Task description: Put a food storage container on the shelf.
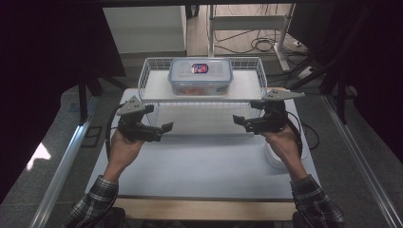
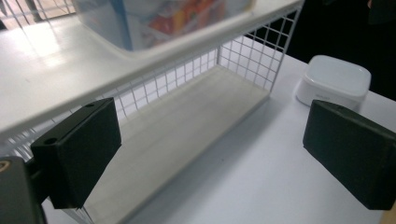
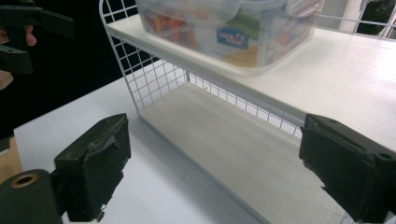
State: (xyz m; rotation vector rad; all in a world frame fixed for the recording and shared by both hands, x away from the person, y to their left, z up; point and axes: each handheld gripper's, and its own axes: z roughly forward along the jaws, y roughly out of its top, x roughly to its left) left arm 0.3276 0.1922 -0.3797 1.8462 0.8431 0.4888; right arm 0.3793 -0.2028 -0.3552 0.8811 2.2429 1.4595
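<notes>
container [image 1: 200,75] sits on the top shelf [image 1: 247,88] of the wire rack, apart from both grippers. left gripper [image 1: 166,127] and right gripper [image 1: 236,119] hang with jaws released and empty above the counter [image 1: 204,161]. likely next: approach level, one each side. contents look blurred.

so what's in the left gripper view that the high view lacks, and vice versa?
Left gripper view: a close look at the rack's lower shelf board and its end mesh. High view: both hands, the left gripper and right gripper, open and empty, and the floor. Both: the wire rack, the food container on top, the white box, the table.
</notes>
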